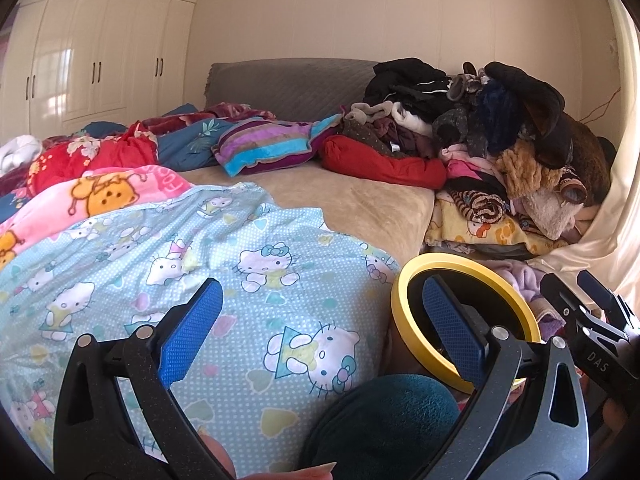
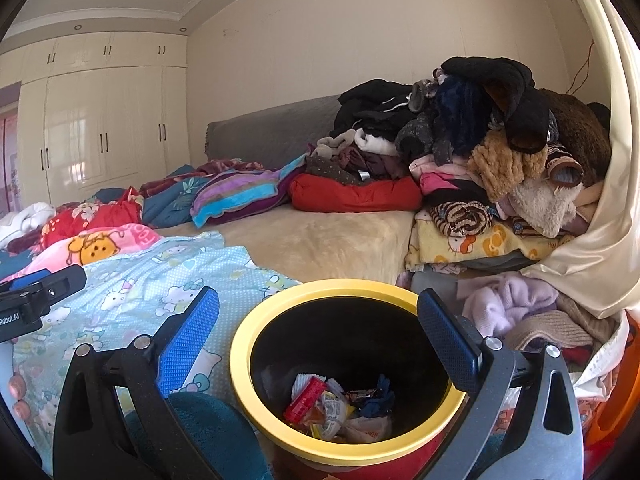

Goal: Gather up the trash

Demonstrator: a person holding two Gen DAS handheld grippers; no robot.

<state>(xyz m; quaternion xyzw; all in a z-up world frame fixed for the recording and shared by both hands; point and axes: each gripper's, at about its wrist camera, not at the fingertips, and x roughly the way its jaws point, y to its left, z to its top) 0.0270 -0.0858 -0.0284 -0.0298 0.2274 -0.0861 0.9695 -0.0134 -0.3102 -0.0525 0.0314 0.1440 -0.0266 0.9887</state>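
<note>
A trash bin [image 2: 280,304] with a yellow rim and black inside stands by the bed. Several wrappers and crumpled papers [image 2: 336,408] lie at its bottom. My right gripper [image 2: 320,336] is open and empty, its jaws standing over the bin's mouth. My left gripper [image 1: 320,332] is open and empty over the light blue Hello Kitty blanket [image 1: 180,248], left of the bin [image 1: 404,280]. The right gripper's black body [image 1: 592,320] shows at the right edge of the left wrist view. The left gripper's body [image 2: 36,300] shows at the left of the right wrist view.
The bed [image 1: 360,200] has a beige sheet. A tall pile of clothes [image 2: 480,140] is stacked at the right. Bright blankets and a striped pillow [image 1: 264,144] lie at the left and back. White wardrobes [image 1: 92,60] line the far wall. A dark teal cushion [image 2: 208,432] is below.
</note>
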